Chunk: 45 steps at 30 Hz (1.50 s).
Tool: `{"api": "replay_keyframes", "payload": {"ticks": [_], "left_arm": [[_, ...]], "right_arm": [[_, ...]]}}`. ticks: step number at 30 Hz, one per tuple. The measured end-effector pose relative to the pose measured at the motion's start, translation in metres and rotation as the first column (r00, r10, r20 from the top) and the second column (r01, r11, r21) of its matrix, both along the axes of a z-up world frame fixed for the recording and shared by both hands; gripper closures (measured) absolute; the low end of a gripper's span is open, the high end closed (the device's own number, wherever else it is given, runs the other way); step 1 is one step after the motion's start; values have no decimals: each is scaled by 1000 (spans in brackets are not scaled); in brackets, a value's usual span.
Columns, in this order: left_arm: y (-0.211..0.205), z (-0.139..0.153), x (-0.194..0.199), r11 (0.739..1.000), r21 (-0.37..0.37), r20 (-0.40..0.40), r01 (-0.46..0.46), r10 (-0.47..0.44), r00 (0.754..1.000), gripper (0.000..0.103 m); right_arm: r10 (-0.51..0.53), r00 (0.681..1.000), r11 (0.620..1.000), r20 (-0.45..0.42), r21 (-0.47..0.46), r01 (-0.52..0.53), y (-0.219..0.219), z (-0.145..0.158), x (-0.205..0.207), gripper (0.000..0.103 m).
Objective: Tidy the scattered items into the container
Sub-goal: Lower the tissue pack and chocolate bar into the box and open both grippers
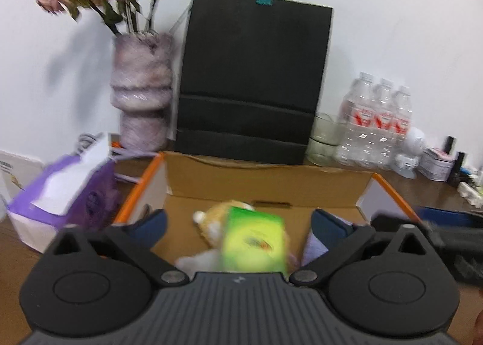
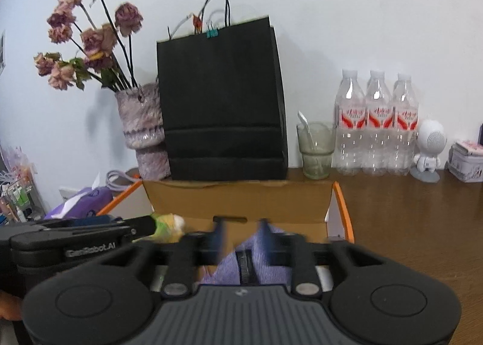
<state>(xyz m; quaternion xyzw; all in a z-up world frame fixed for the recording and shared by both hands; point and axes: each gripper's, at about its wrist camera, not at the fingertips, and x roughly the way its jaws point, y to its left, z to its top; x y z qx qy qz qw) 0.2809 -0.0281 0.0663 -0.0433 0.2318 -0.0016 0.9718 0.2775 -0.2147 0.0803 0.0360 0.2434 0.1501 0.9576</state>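
**Both claws standing open over the cardboard box**

The left gripper (image 1: 238, 219) is standing wide open over the cardboard box (image 1: 271, 182), gripping nothing; a blurred green packet (image 1: 253, 244) is lying loose between its fingers, beside a plush toy (image 1: 211, 218) in the box. The right gripper (image 2: 241, 232) is hanging open above a purple cloth (image 2: 271, 266) in the same box, its fingers blurred, holding nothing.

The cardboard box (image 2: 235, 197) sits on the bench (image 2: 407, 224) — paper bag (image 2: 223, 103) behind it, vase (image 2: 142, 128) to its left, bottles (image 2: 375, 125) right; a plush toy (image 1: 211, 221) lies inside.
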Motion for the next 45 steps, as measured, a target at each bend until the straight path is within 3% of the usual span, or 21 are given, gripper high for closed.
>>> {"api": "replay_keyframes", "payload": {"ticks": [1, 3, 7, 34, 45], "left_arm": [[1, 1, 0, 1000, 9, 1, -12, 12, 1000, 0], [3, 2, 0, 1000, 6, 3, -21, 21, 1000, 0], [2, 1, 2, 1000, 9, -12, -25, 25, 1000, 0], [-1, 2, -1, 1000, 15, -8, -18, 18, 1000, 0], [9, 15, -34, 1000, 10, 32, 19, -19, 999, 0]], "right_arm": [[-26, 1000, 1000, -6, -13, 26, 0, 0, 1, 0], [-65, 998, 997, -4, -45, 65, 0, 0, 1, 0], [-51, 999, 999, -20, -3, 51, -5, 0, 3, 0], [-55, 998, 998, -16, -26, 54, -4, 2, 1, 0], [-64, 998, 998, 14, -18, 64, -16, 12, -23, 0]]}}
